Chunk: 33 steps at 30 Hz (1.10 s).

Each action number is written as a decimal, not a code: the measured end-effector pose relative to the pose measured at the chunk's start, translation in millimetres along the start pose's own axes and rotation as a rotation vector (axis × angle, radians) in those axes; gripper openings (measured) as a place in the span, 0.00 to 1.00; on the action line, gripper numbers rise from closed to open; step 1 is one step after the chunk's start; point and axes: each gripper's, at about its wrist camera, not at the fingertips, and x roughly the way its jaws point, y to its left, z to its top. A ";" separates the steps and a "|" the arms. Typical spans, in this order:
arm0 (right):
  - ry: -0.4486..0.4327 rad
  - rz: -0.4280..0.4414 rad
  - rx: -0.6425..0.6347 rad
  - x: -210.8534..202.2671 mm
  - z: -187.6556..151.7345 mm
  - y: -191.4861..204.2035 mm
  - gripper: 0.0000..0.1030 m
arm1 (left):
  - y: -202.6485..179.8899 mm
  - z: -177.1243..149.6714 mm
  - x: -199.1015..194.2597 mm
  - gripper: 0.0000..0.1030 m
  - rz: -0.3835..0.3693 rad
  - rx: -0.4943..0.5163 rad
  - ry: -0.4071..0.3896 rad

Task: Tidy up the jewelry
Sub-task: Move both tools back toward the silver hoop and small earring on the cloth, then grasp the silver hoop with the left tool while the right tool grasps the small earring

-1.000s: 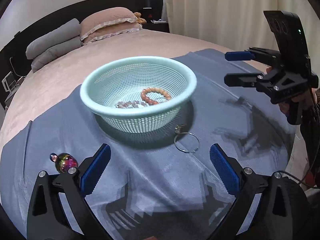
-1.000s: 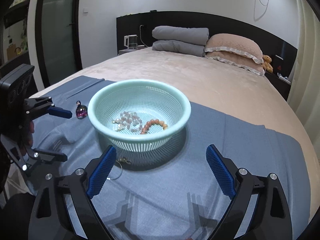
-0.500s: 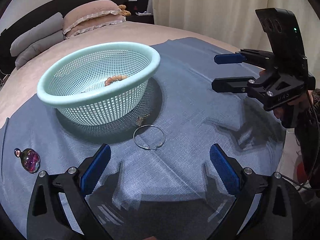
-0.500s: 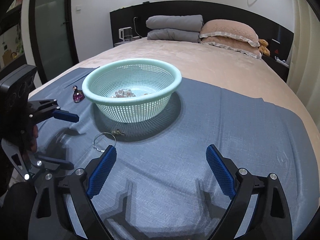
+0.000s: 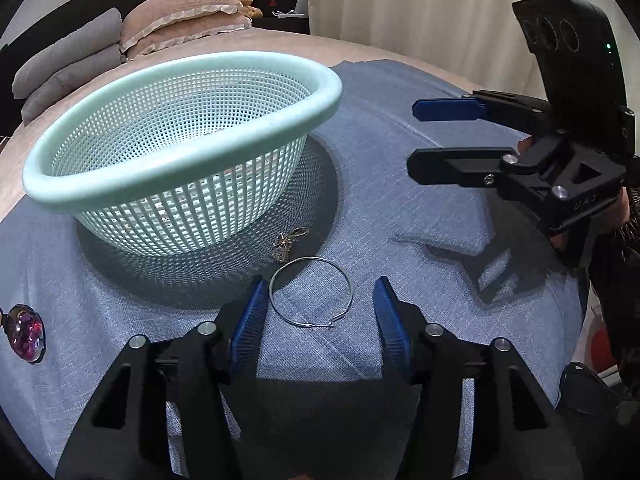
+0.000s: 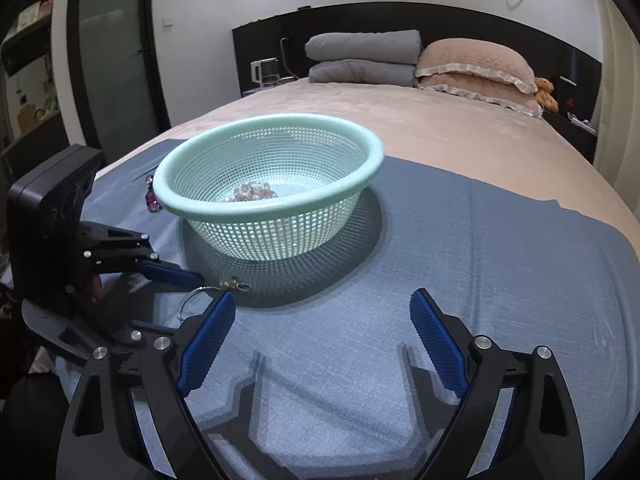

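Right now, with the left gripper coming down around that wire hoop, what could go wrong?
The hoop is thin wire lying flat on the blue cloth; the left gripper could close over it, or pinch the cloth instead.

A small gold charm sits at the hoop's far edge. Whether it's attached is unclear; it might drag or snag.

The basket stands just beyond, so pushing forward could nudge it.
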 end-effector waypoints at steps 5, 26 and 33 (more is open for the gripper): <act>0.074 0.047 -0.052 27.4 7.7 16.3 0.57 | 1.7 -2.7 -2.3 0.43 -0.016 0.013 0.006; 0.209 0.095 -0.193 50.7 8.0 63.8 0.14 | -1.6 -19.4 -31.7 0.42 -0.001 0.003 0.023; 0.184 0.049 -0.179 1.8 -3.2 55.9 0.14 | -10.5 -32.7 -59.2 0.42 0.043 -0.029 0.013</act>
